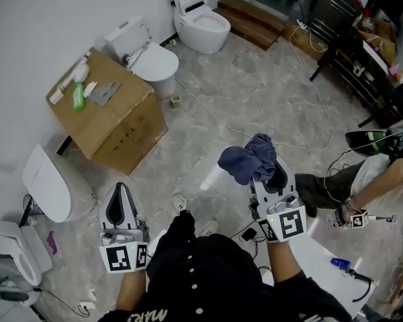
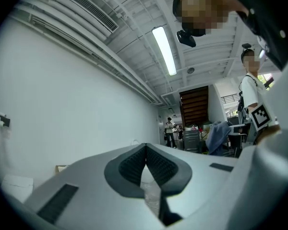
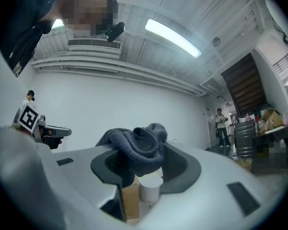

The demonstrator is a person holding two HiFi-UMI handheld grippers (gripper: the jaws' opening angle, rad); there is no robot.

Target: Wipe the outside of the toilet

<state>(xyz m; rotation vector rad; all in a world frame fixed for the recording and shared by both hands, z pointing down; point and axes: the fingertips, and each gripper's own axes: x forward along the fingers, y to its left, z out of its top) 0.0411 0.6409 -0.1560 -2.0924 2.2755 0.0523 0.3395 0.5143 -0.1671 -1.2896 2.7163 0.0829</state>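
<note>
Dark blue-grey knitted cloth (image 1: 248, 159) is pinched between the fingers of the right gripper (image 1: 267, 174) and is bunched over their tips, so the tips are hidden. The fingers of the left gripper (image 1: 121, 192) are pressed together at the tips, and nothing is held between them. The white ceramic toilet (image 1: 200, 20) is seen at the far edge of the floor, against the wall, well apart from both grippers.
</note>
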